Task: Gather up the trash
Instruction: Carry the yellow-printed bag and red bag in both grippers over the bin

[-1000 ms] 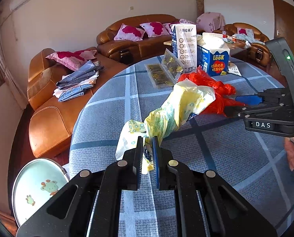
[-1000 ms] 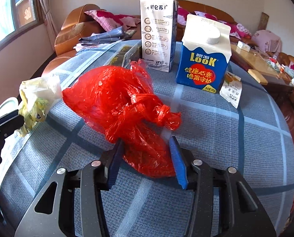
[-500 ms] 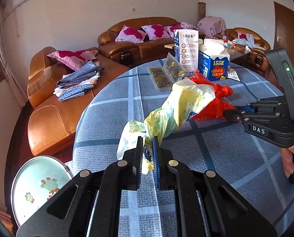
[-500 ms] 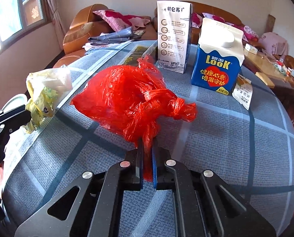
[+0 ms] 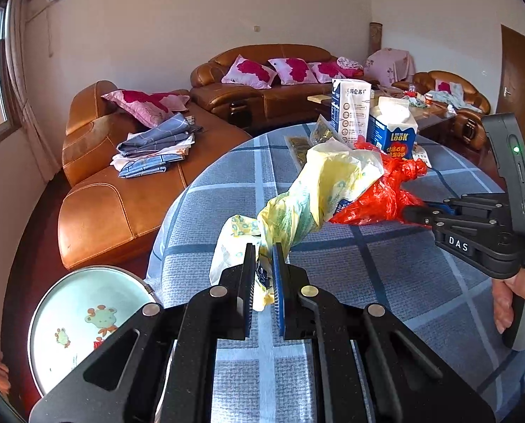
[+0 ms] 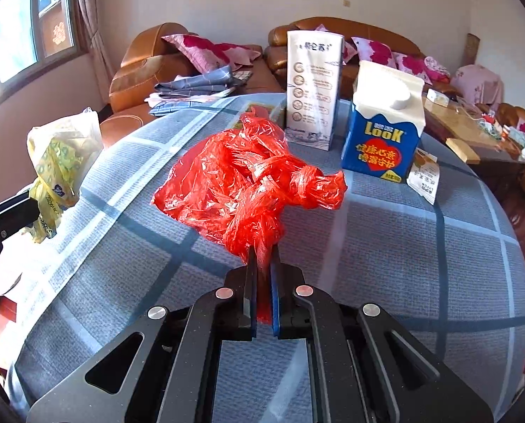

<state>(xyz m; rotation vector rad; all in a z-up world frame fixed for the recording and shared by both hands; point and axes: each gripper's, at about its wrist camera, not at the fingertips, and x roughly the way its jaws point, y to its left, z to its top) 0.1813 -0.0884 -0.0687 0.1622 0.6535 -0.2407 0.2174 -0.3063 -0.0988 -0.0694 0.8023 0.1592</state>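
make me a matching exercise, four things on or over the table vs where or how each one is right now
Things:
1. yellow bag
2. red bag
3. blue Look carton
4. tall white carton

States:
A. stands upright, white cap on its sloped top
B. pinched in the right gripper
C. stands upright behind the red bag, no cap showing
D. pinched in the left gripper

Pairs: 1-D, 2-B, 3-A, 4-C
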